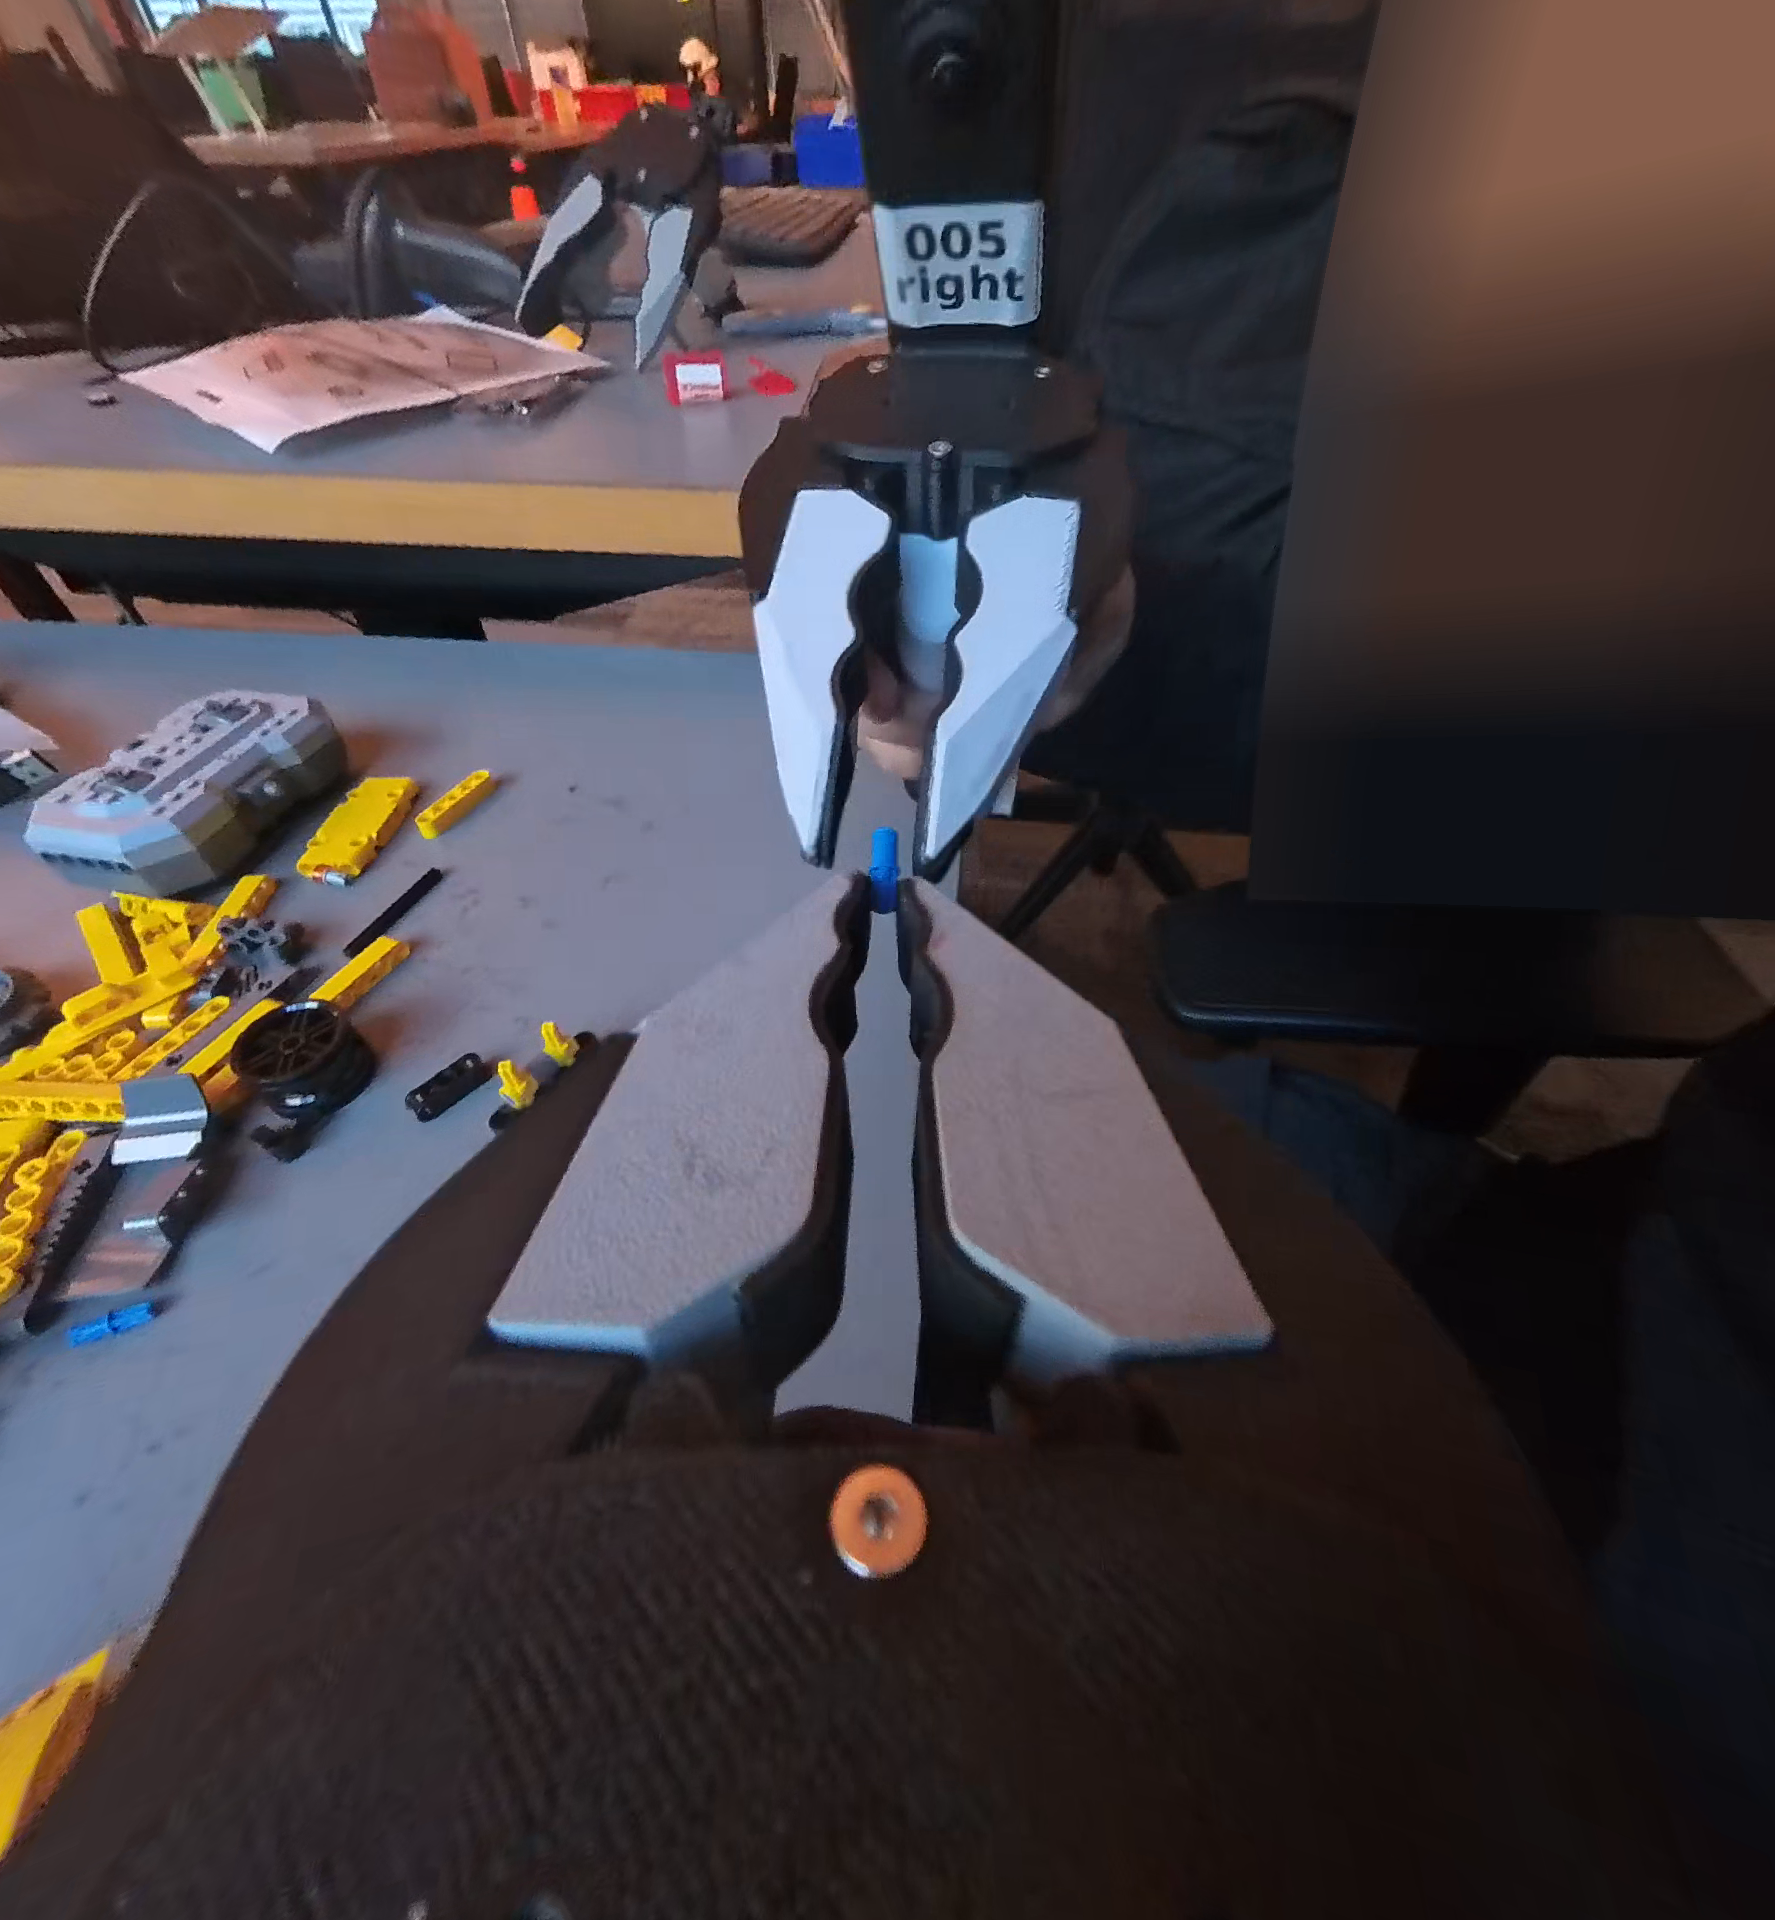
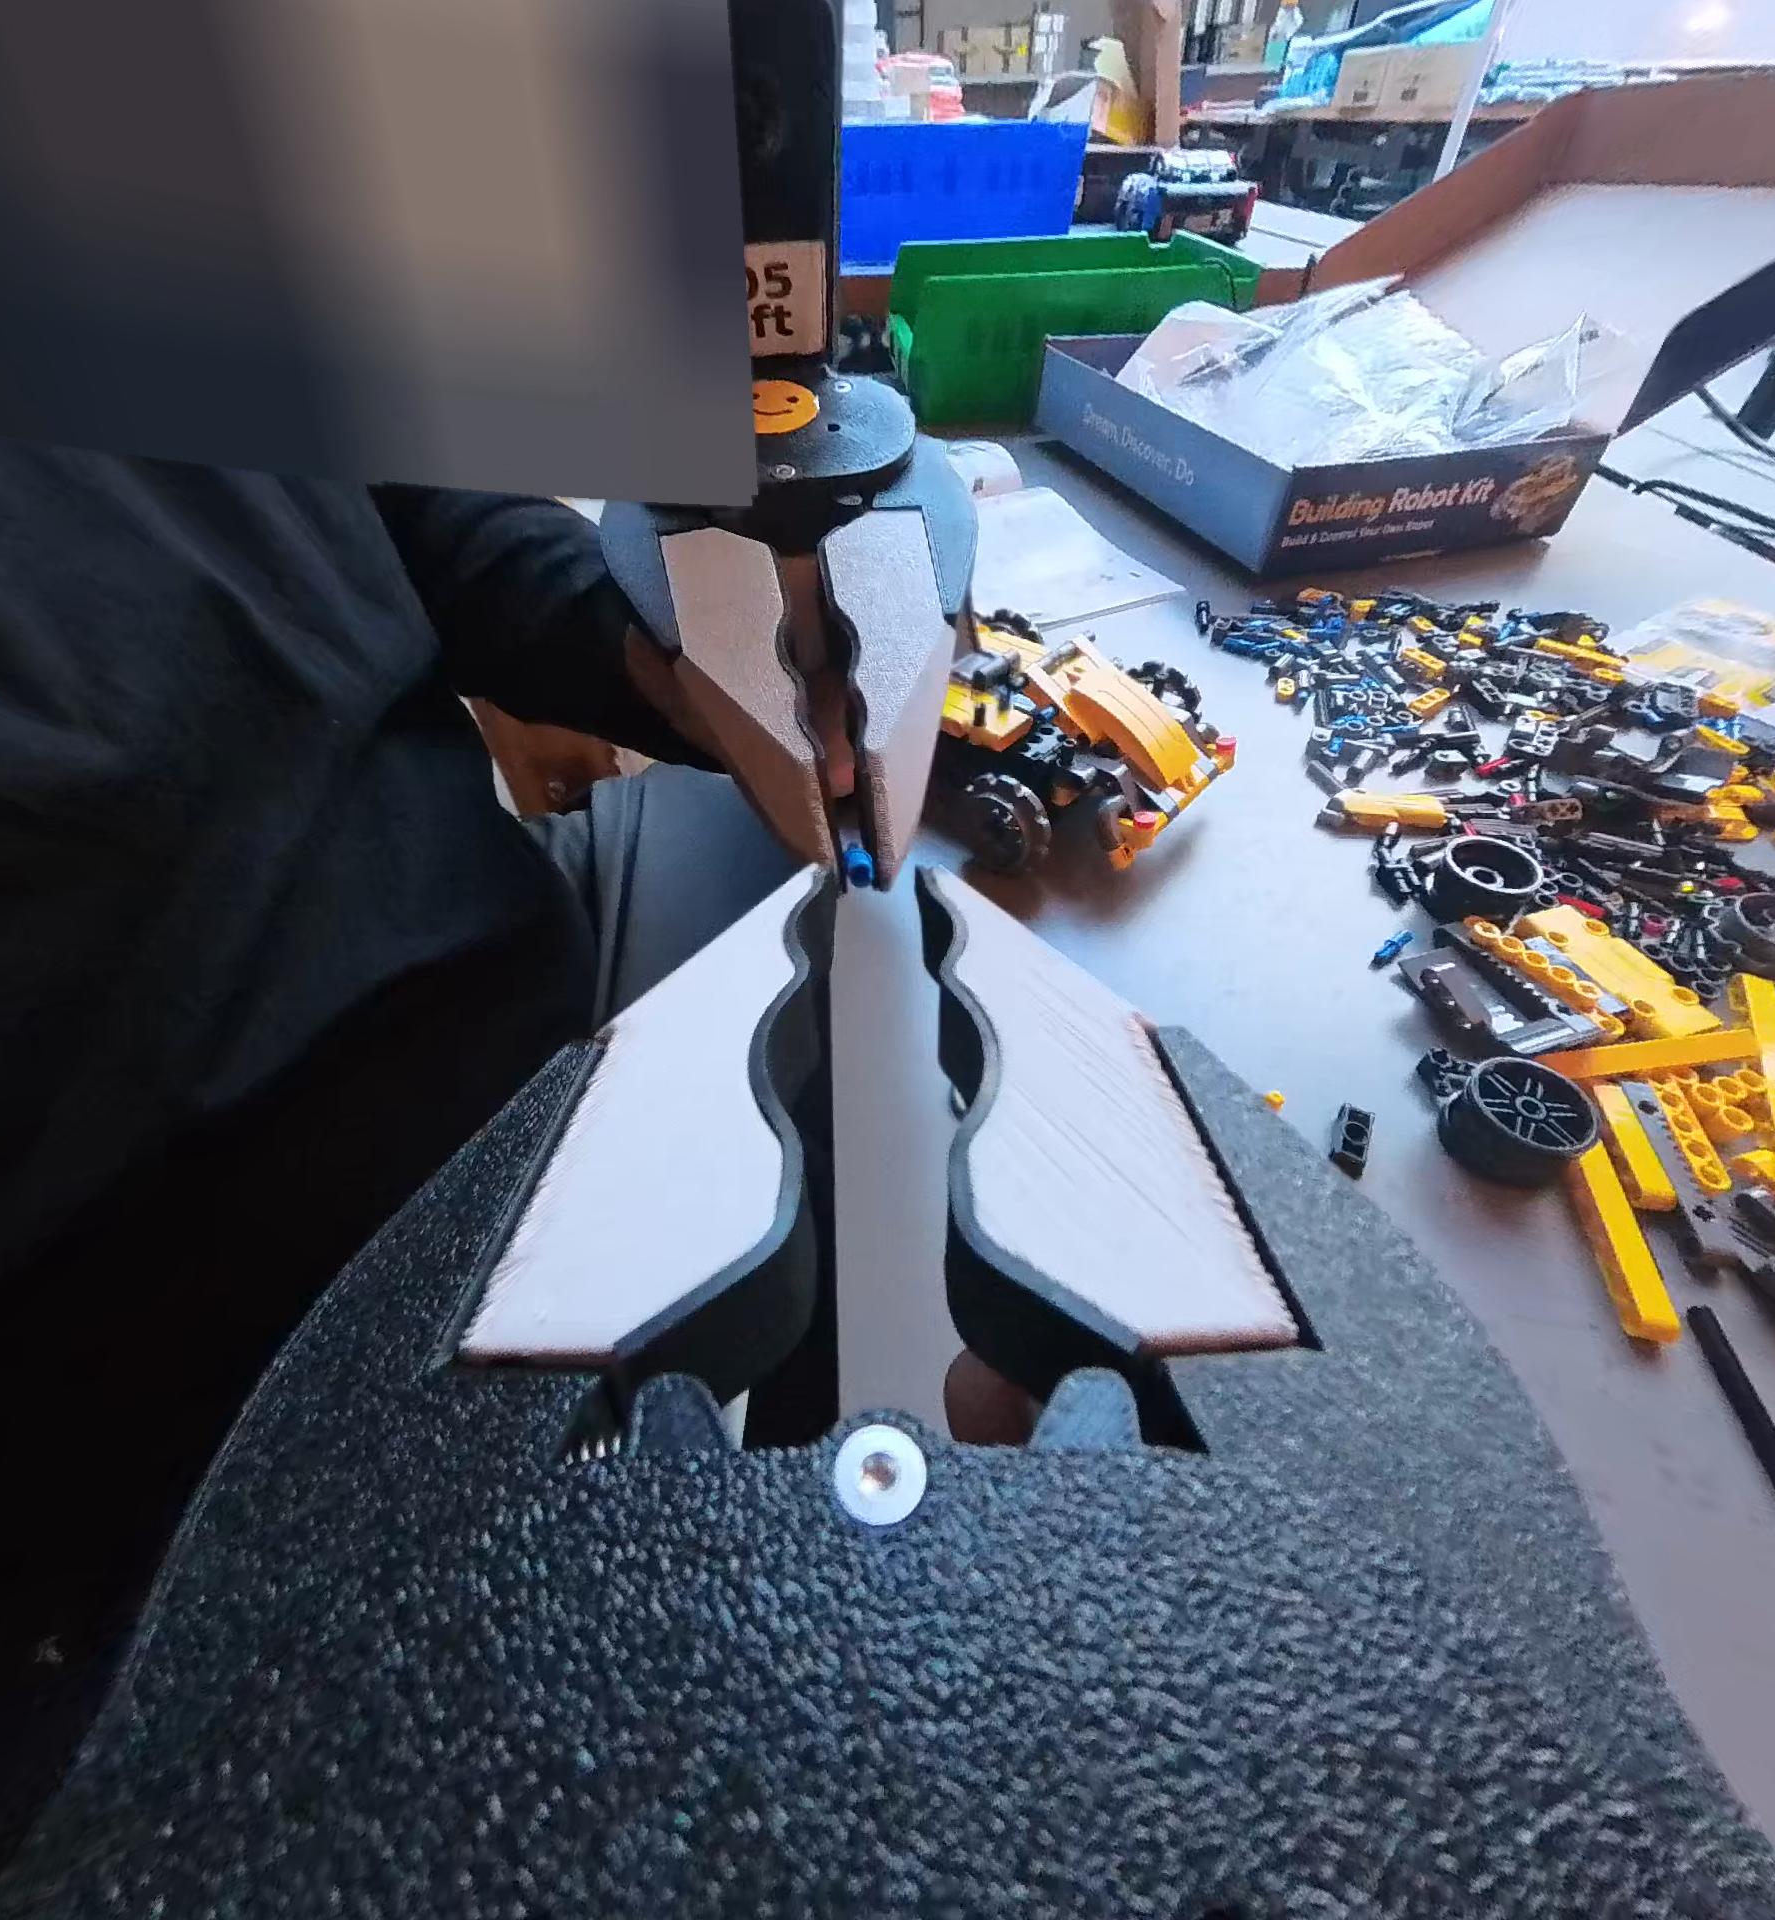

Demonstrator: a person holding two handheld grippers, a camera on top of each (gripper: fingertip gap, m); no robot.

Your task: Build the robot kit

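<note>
My left gripper (image 1: 881, 900) is shut on a small blue pin (image 1: 883, 864), which sticks out past its tips. In the right wrist view the left gripper (image 2: 852, 871) comes down from above with the blue pin (image 2: 856, 861) at its tips. My right gripper (image 2: 870, 881) is open, its fingertips a small gap apart. It faces the left gripper tip to tip. In the left wrist view the right gripper (image 1: 875, 854) hangs from above, with its tips on either side of the pin's free end. Both are held above the near edge of the grey table (image 1: 602, 831).
Loose yellow and black building pieces (image 2: 1631, 790) cover the table, with a black wheel (image 2: 1517, 1117), a part-built yellow vehicle (image 2: 1070, 748), a black axle (image 2: 1756, 1423) and a grey block unit (image 1: 187, 790). An open kit box (image 2: 1330, 468) and a green bin (image 2: 1049, 312) stand behind. The grippers are tip to tip, or close to it.
</note>
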